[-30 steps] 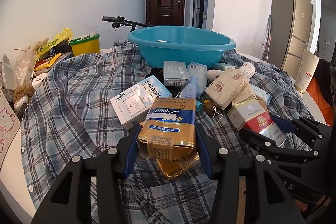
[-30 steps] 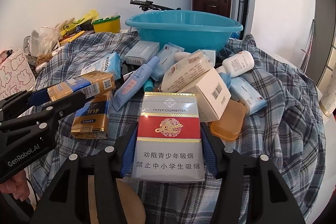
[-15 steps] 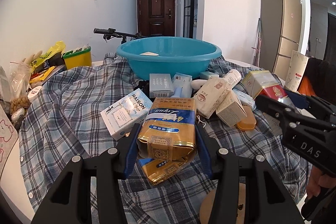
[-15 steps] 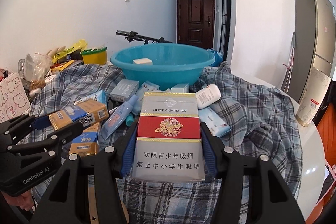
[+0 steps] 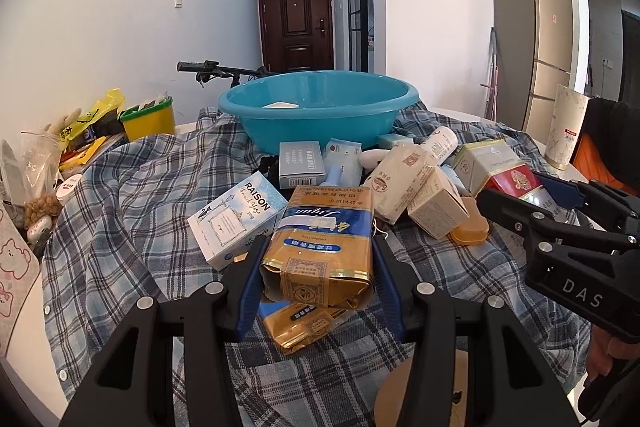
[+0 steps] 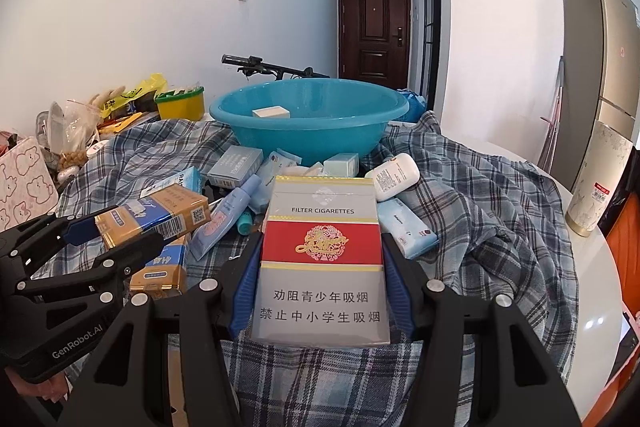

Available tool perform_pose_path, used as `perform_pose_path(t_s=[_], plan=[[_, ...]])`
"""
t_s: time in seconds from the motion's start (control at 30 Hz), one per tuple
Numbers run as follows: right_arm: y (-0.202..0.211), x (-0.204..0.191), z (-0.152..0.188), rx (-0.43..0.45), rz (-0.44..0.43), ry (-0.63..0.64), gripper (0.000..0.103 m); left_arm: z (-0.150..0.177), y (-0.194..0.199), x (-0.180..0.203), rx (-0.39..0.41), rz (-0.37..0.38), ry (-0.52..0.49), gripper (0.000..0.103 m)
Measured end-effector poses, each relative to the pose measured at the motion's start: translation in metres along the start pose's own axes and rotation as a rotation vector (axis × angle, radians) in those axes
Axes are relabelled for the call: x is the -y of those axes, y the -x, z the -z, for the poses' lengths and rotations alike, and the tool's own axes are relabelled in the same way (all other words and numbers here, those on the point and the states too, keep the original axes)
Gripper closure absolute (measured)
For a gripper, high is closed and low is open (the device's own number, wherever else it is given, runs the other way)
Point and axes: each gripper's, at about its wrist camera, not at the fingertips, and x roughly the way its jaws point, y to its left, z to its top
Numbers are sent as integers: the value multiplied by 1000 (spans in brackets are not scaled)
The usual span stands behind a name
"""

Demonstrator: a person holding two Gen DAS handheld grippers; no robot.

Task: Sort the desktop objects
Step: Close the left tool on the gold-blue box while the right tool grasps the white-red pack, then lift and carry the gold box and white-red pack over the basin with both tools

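The left tongs (image 5: 318,267) are clamped on a gold pack (image 5: 320,247), blue pads pressed to both its sides, lifted above the plaid cloth (image 5: 120,211) in front of the basin (image 5: 320,115). A second gold pack (image 5: 304,327) lies on the cloth right beneath it. The right tongs (image 6: 320,267) grip a red pack (image 6: 320,259) by its sides, upright, also raised in front of the basin and to the right of the left tongs.

The basin is teal, sits at the far side of the cloth, and holds one small white box (image 6: 271,112). Against its near wall lies the pile: a grey-blue box (image 5: 301,163), a pale blue tube (image 6: 230,217), a white bottle (image 6: 394,175), a cream packet (image 5: 396,179) and a cream box (image 5: 438,205) with an orange case (image 5: 470,229) just beside it. A box marked RAISON (image 5: 236,219) lies left of the pile, near the held gold pack.

Left of the basin, off the cloth, stand a yellow tub (image 5: 148,117) and yellow bags (image 5: 92,115). Right of the basin, at the edge of the white tabletop (image 6: 600,267), stands a tall cream canister (image 6: 598,179).
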Motion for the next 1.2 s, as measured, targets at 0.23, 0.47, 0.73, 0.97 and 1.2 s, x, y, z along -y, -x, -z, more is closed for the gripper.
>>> perform_pose_path(t_s=[0.23,0.47,0.73,0.97,1.2], plan=[[11,1,-13,40,5,10,48,-20,9,2,56,-5,-7,50],[33,-2,-46,144,5,11,48,-62,31,2,180,-6,10,50],[54,2,-66,225,19,-3,48,-90,55,2,265,-7,18,50],[66,7,-76,268,27,-7,48,-98,64,3,288,-7,31,50],[67,10,-77,270,37,-9,48,-96,63,4,279,-6,31,50]])
